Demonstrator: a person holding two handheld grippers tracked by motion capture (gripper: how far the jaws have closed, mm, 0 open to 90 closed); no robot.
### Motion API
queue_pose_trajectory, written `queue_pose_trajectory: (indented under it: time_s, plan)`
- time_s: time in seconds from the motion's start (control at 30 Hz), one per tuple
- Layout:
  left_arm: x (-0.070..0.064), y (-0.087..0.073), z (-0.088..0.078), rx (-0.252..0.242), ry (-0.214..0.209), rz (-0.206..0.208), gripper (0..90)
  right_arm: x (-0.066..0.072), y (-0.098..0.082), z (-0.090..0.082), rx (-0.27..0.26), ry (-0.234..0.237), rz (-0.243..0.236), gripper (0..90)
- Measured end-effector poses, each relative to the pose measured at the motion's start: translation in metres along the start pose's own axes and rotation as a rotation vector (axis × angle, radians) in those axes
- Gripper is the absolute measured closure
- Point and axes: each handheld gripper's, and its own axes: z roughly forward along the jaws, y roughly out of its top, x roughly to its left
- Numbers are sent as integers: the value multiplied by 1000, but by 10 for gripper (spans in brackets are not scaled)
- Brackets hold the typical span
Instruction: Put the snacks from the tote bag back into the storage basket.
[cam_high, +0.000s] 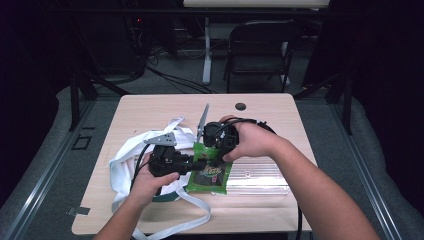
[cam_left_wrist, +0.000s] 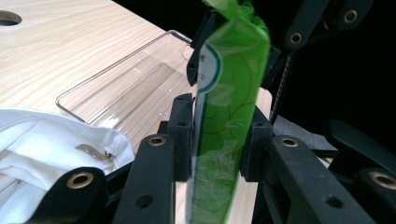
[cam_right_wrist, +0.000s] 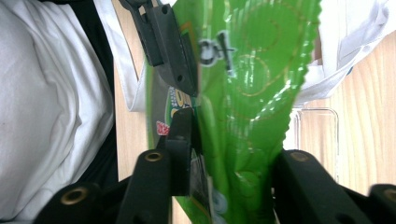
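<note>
both grippers hold the same green snack packet (cam_high: 210, 170) above the wooden table (cam_high: 260, 112). the left gripper (cam_left_wrist: 217, 140) is closed on its side edge, the right gripper (cam_right_wrist: 231, 154) on its top, between a white cloth bag (cam_high: 125, 160) and a clear plastic tray (cam_high: 260, 177).

Snack packet (cam_high: 210, 172) sits mid-counter (cam_high: 260, 112), its right edge touching a clear tray (cam_high: 260, 177). Cloth bag (cam_high: 127, 160) lies left of the packet. Left claw (cam_high: 199, 164) comes at the packet from the left, right claw (cam_high: 212, 150) from behind. Chair (cam_high: 260, 47) stands beyond the counter's far edge.
</note>
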Motion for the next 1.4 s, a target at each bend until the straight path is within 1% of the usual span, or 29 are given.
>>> queue_pose_trajectory:
  time_s: [0.03,0.07,0.1,0.13,0.23,0.53,0.63,0.7,0.9,0.93,1.07,1.27,1.4]
  plan:
    - [0,0,0,0,0,0,697,0,0,0,0,0,0,684]
    - [0,0,0,-2,9,2,684,0,0,-1,-1,4,-4,716]
    - [0,0,0,-2,9,2,669,0,0,-1,-1,4,-4,716]
    - [0,0,1,-4,12,3,664,1,0,-2,0,0,-14,734]
    - [-1,0,1,-2,11,2,659,2,0,-2,5,0,-21,740]
    - [0,0,1,-7,18,-3,632,3,0,-3,11,-13,-28,743]
    - [0,0,1,-7,19,-8,622,3,1,-4,15,-20,-32,744]
    - [1,-1,1,-7,20,-20,620,4,2,-5,18,-29,-36,743]
    - [2,-1,1,-1,23,-25,612,3,2,-5,28,-31,-37,744]
    - [2,-1,1,-1,29,-24,609,3,2,-5,28,-34,-37,744]
    - [3,-1,1,3,29,-32,589,2,2,-6,30,-44,-32,744]
    - [4,-2,1,6,32,-37,588,2,-1,-9,37,-56,-32,744]
    - [5,-2,0,6,33,-40,589,2,-3,-11,28,-60,-32,744]
